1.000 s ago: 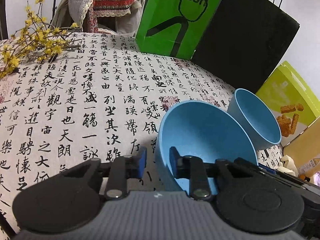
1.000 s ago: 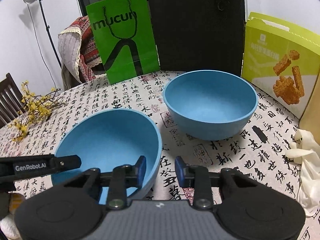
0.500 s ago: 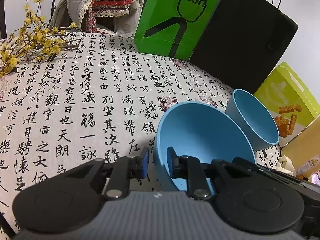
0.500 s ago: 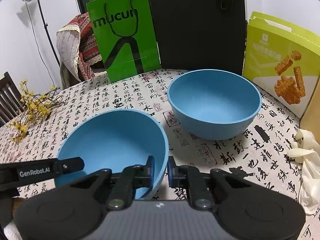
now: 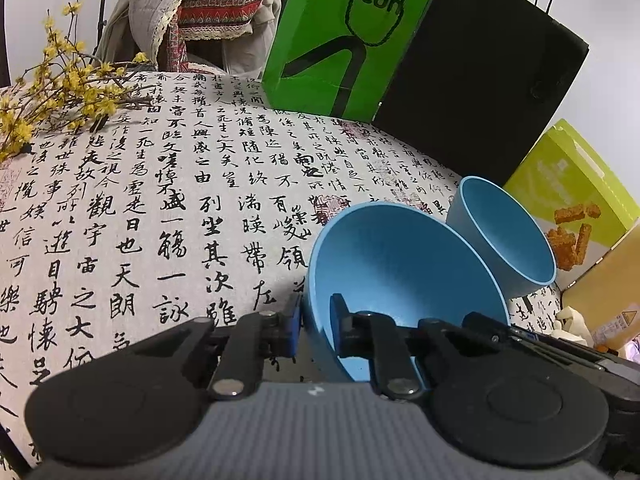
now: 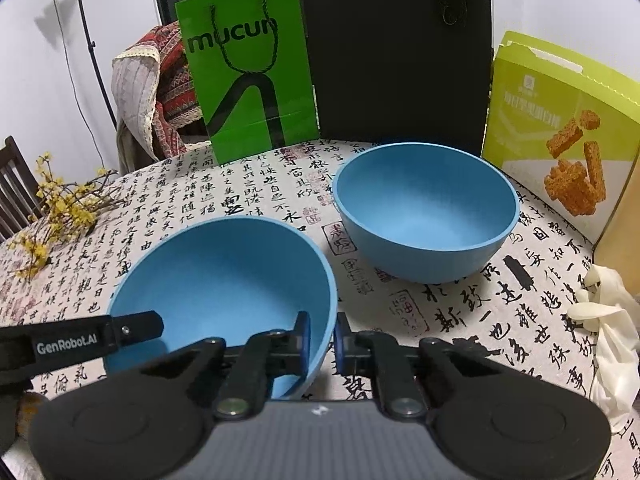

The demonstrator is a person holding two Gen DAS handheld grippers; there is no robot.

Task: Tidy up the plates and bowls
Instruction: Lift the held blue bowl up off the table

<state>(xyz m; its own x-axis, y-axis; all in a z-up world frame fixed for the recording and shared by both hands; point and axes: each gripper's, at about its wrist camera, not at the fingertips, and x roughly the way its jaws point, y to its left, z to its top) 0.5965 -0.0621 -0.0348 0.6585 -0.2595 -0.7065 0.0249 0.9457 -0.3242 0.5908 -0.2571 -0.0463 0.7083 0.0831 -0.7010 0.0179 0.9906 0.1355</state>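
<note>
Two blue bowls are on the calligraphy tablecloth. The near bowl point(image 6: 224, 280) is gripped on both sides: my right gripper point(image 6: 321, 338) is shut on its right rim, and my left gripper point(image 5: 316, 326) is shut on its left rim, one finger inside and one outside each. The left gripper's finger point(image 6: 132, 326) shows at the bowl's left edge in the right wrist view. The near bowl point(image 5: 400, 268) looks tilted in the left wrist view. The second bowl point(image 6: 426, 208) stands upright beyond it to the right, apart; it also shows in the left wrist view point(image 5: 508, 232).
A green paper bag point(image 6: 248, 80) and a black panel point(image 6: 400, 52) stand at the table's back. A yellow-green snack box point(image 6: 560, 136) stands at the right, a white glove point(image 6: 604, 320) lies near it. Yellow flower twigs point(image 6: 60, 208) lie at the left.
Both grippers closed from open onto the near bowl's rim. The bowl shifted slightly and looks a little raised and tilted.
</note>
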